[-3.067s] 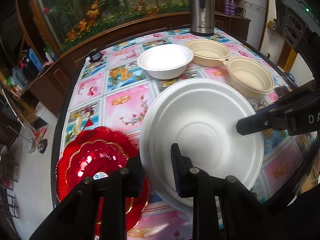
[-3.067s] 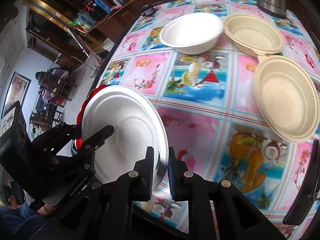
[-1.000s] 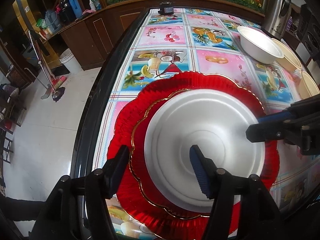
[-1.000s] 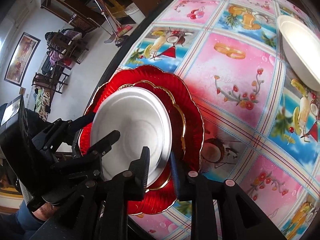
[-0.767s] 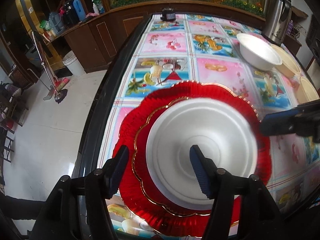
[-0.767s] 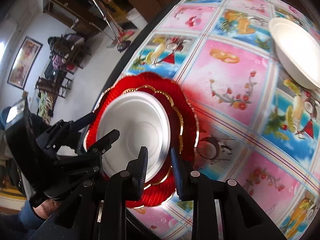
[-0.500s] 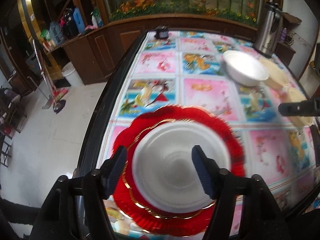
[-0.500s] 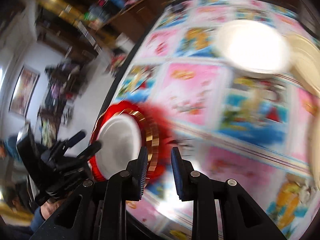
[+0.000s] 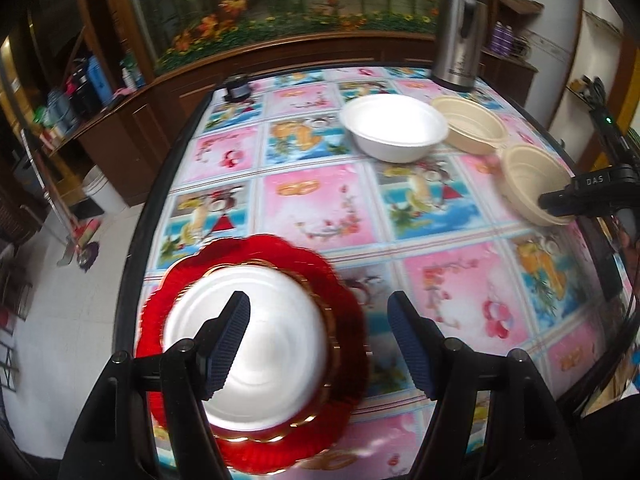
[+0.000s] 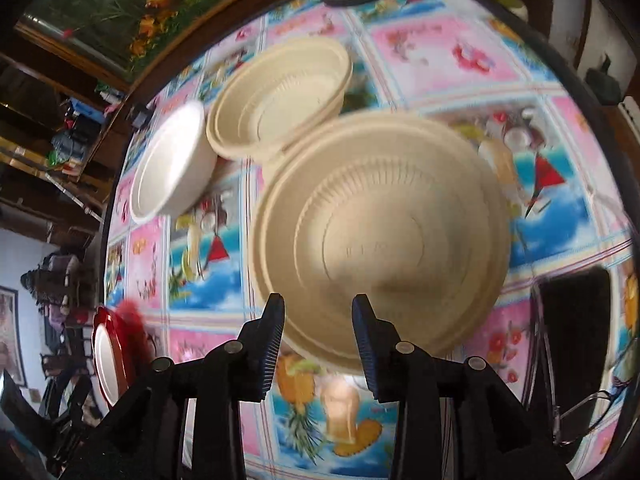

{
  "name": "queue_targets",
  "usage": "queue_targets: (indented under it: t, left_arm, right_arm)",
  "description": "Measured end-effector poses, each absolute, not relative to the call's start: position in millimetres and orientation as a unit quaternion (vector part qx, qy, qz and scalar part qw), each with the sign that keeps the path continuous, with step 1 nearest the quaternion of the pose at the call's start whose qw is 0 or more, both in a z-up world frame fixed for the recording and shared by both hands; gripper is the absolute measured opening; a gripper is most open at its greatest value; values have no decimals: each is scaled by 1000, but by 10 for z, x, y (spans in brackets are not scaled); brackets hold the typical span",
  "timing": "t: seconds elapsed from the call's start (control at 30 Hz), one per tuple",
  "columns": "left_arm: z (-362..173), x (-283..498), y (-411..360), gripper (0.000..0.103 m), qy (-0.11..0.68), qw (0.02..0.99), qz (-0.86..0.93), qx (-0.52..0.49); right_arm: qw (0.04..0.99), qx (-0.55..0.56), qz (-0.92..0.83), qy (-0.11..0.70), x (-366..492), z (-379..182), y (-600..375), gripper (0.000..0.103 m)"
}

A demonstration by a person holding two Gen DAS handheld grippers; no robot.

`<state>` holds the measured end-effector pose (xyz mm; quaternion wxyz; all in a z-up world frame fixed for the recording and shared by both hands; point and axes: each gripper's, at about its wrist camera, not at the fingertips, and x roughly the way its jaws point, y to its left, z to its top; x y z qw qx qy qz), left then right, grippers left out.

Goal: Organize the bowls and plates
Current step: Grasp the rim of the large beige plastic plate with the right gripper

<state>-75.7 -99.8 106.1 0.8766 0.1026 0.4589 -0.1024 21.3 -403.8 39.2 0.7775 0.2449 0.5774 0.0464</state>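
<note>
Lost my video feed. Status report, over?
Left gripper open, empty. Right gripper open over near beige bowl, jaws just opening. White plate on red plates. Nothing blocking.

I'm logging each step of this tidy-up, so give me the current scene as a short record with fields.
plates: white plate stacked on red plates, near table edge
white bowl: loose, mid-table
beige bowls: far one and near one side by side, unstacked
left tool: open, empty, above the plate stack
right tool: open, empty, over near beige bowl
kettle: far table edge
</note>
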Motion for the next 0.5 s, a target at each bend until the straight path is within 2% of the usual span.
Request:
queue_targets:
  t: [0.3, 0.4, 0.5]
  left_arm:
    - [1036, -767, -1227, 71, 466, 870, -134, 94]
    - [1033, -761, -1285, 71, 467, 868, -143, 90]
    - [1025, -754, -1376, 71, 473, 862, -163, 86]
  right_arm:
    - [734, 235, 191, 607, -233, 489, -3302, 45]
    - [730, 250, 238, 590, -348, 641, -3201, 45]
    - [767, 244, 190, 562, -385, 784, -3419, 45]
